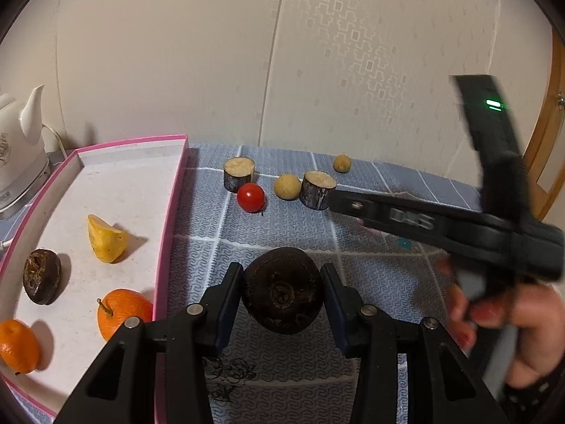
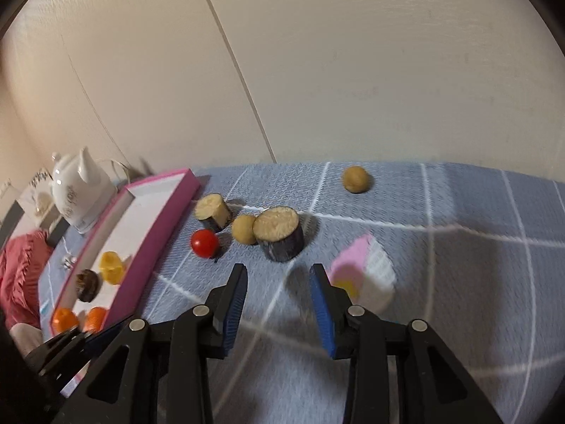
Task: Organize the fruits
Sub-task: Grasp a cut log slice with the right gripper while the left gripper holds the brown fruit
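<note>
My left gripper [image 1: 282,271] is shut on a dark round fruit [image 1: 282,291], held just above the blue cloth beside the pink-rimmed tray [image 1: 168,212]. In the tray lie a yellow fruit piece [image 1: 106,238], another dark fruit [image 1: 41,276] and two oranges [image 1: 122,312] [image 1: 17,344]. My right gripper [image 2: 279,269] stands open over the cloth with nothing between its fingers. Just beyond it are a cut dark-skinned piece [image 2: 279,235], a second cut piece [image 2: 213,210], a cherry tomato [image 2: 204,243] and two tan round fruits [image 2: 243,229] [image 2: 356,179]. In the left wrist view the right gripper [image 1: 335,200] reaches in from the right.
A white kettle [image 1: 21,141] stands behind the tray by the wall. A pink and white paper cup [image 2: 367,272] lies on its side right of my right gripper. A person's hand [image 1: 512,318] holds the right gripper. A red sleeve [image 2: 17,272] shows at far left.
</note>
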The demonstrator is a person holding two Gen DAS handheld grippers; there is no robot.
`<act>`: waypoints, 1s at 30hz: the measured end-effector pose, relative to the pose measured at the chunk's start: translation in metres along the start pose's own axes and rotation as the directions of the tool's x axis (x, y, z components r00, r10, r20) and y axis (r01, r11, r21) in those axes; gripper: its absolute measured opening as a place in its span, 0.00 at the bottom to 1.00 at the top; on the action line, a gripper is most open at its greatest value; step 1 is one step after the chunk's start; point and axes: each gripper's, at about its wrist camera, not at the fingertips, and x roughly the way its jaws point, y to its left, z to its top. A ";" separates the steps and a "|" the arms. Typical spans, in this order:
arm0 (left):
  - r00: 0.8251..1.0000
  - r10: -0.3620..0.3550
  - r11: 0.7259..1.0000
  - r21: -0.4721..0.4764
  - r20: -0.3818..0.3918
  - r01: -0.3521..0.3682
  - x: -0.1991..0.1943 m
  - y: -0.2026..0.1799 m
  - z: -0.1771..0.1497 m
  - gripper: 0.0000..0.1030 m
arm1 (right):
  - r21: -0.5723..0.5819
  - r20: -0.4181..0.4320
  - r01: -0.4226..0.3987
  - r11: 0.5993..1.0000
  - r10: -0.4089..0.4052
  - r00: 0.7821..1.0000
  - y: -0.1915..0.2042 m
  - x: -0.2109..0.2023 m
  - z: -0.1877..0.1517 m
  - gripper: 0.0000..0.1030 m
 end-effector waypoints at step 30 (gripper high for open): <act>1.000 -0.003 0.999 -0.037 0.024 0.004 -0.003 0.005 0.000 0.44 | 0.105 0.000 0.026 0.994 -0.027 1.000 -0.020 -0.060 -0.035 0.36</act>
